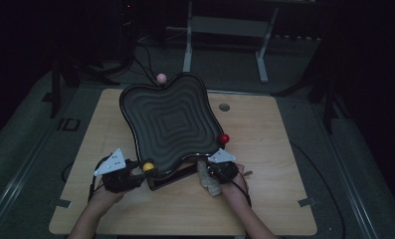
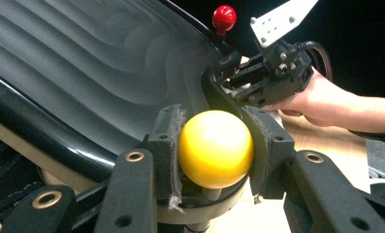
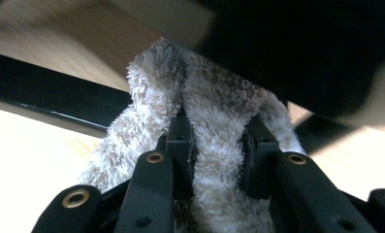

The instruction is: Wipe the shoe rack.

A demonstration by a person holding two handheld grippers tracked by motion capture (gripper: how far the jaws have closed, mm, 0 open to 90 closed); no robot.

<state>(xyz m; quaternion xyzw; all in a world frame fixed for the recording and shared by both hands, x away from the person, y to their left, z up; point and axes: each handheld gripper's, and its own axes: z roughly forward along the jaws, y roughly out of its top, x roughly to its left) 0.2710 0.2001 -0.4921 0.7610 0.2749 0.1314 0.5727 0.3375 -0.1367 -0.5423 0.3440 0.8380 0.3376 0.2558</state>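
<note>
Both tools are seen closed on something. Between the pads of the left tool (image 2: pixel 214 150) a smooth, glossy yellow ball (image 2: pixel 215 148) is clamped, the jaws standing partly apart at the ball's width; this knob sits on a short stem at the near corner of a large black tray (image 2: pixel 83 63). In the right gripper view, a fluffy beige cloth (image 3: pixel 219 121) is pinched between the pads of the right tool (image 3: pixel 218 145), its pile bunched up above the fingertips and pressed against the tray's dark underside.

From the high view the whole arrangement is made out: the tray, wavy-edged and moulded with concentric ripples, is propped tilted on a pale wooden bench (image 1: pixel 274 149), with the left tool (image 1: pixel 135 172) at its near left corner and the right tool (image 1: pixel 210 172) at its near right edge, the cloth (image 1: pixel 207 181) hanging just beside it.

Beyond the left tool, in its own view, the other hand (image 2: pixel 321 99) is seen, and farther off a shiny red ball (image 2: pixel 224 17) is seen on the tray's rim. Farthest off, a pink ball (image 1: pixel 161 78) is shown at the tray's far edge in the high view.
</note>
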